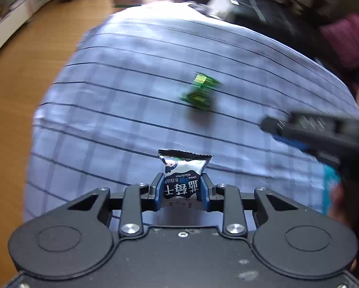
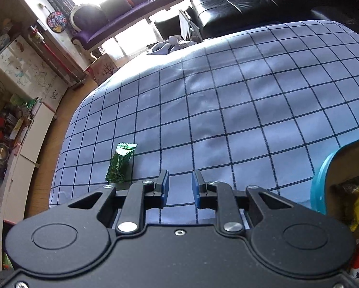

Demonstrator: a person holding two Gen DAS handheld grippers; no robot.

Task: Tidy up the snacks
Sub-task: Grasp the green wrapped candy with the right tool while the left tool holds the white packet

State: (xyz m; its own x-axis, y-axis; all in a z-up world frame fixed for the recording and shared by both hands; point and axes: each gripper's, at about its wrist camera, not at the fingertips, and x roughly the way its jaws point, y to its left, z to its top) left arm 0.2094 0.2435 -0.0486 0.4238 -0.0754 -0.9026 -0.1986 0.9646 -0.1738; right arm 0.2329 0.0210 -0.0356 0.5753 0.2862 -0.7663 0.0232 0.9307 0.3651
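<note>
My left gripper (image 1: 181,176) is shut on a small white and dark blue snack packet (image 1: 183,165) with printed characters, held upright above the checked blue tablecloth (image 1: 131,84). A green snack packet (image 1: 201,91) lies on the cloth further off, blurred in this view. In the right wrist view the same green packet (image 2: 120,163) lies just left of my right gripper (image 2: 180,180), whose blue-padded fingers stand apart with nothing between them. The right gripper (image 1: 273,124) also shows at the right edge of the left wrist view.
A light blue container (image 2: 319,184) at the right edge holds several snack bags, one yellow (image 2: 357,206). The table's left edge drops to a wooden floor (image 1: 23,84). A black sofa (image 2: 239,2) stands beyond the far edge, and shelves (image 2: 11,120) line the left wall.
</note>
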